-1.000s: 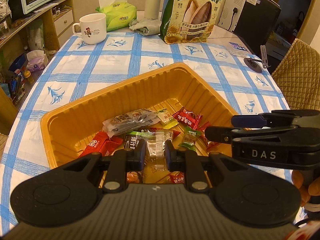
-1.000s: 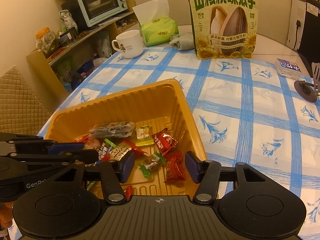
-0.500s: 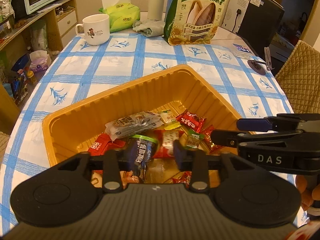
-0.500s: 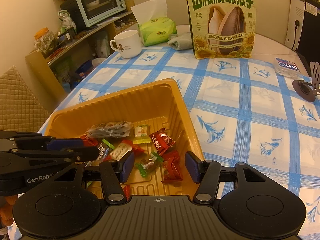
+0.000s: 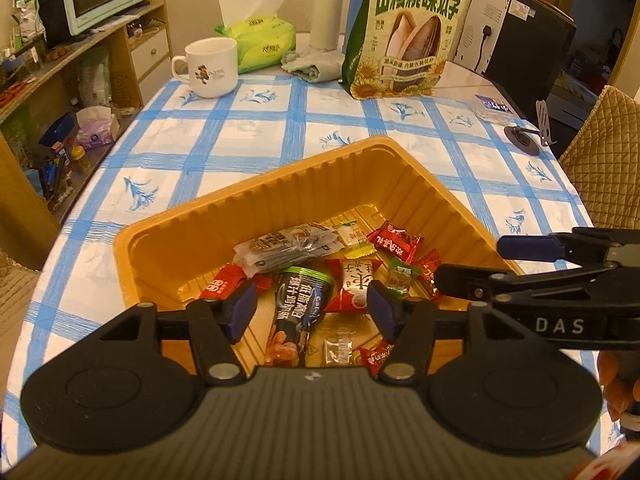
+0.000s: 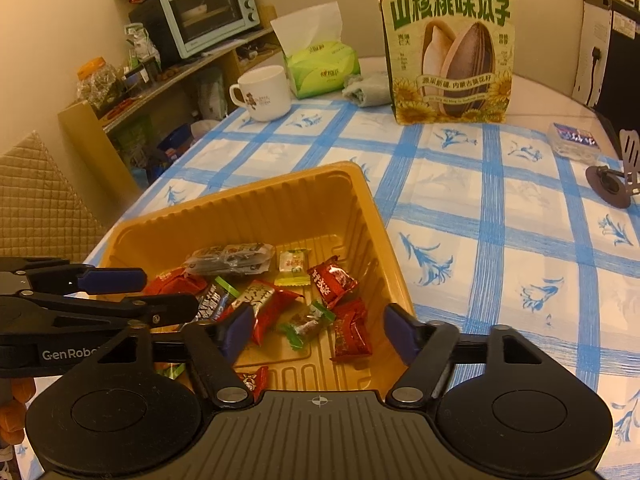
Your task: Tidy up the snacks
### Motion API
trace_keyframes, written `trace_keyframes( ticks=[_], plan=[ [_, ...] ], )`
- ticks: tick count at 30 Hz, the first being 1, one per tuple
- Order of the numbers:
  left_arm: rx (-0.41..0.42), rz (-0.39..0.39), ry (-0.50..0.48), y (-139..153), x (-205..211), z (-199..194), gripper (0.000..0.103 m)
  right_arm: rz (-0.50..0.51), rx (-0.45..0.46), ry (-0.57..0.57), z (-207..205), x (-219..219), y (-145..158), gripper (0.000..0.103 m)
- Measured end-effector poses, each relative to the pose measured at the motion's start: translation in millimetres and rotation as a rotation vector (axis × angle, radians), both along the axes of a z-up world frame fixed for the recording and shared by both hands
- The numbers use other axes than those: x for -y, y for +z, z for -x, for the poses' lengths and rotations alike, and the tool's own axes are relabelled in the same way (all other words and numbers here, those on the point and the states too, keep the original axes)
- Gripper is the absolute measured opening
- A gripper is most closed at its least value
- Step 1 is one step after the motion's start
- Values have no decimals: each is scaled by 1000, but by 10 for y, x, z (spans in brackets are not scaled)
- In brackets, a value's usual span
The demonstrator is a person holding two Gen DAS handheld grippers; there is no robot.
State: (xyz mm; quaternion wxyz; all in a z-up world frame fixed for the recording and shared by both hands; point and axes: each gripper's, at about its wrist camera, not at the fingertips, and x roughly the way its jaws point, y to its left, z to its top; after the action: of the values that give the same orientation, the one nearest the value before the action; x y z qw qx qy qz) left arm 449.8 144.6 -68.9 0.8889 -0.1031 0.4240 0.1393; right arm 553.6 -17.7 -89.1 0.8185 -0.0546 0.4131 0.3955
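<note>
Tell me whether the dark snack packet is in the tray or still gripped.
In the tray. The dark snack packet lies on the yellow tray floor; the left gripper, jaws just opened, stands clear of it.

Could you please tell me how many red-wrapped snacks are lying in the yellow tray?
5 red packets in the tray: one at the left, a red-and-white one in the middle, one farther back, one at the right, one at the near edge. Others may be hidden.
</note>
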Motion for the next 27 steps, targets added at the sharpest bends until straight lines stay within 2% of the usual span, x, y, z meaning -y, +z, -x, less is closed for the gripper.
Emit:
trace_keyframes(
  ticks=[3, 7, 16, 19, 27],
  plan=[
    [17, -29, 1, 77, 29, 98, 67, -13, 15, -6, 57, 56, 47, 80],
    [35, -65, 5, 183, 74, 275, 67, -31, 26, -38, 153, 207, 108, 85],
    [50, -73, -8, 396, 315, 779, 67, -92, 31, -91, 548, 663, 287, 91],
    [54, -53, -17, 446, 434, 966, 67, -104, 33, -97, 728, 805, 341, 92],
    [40, -36, -36, 493, 845, 1487, 67, -91, 26, -91, 1239, 1091, 397, 92]
  ],
)
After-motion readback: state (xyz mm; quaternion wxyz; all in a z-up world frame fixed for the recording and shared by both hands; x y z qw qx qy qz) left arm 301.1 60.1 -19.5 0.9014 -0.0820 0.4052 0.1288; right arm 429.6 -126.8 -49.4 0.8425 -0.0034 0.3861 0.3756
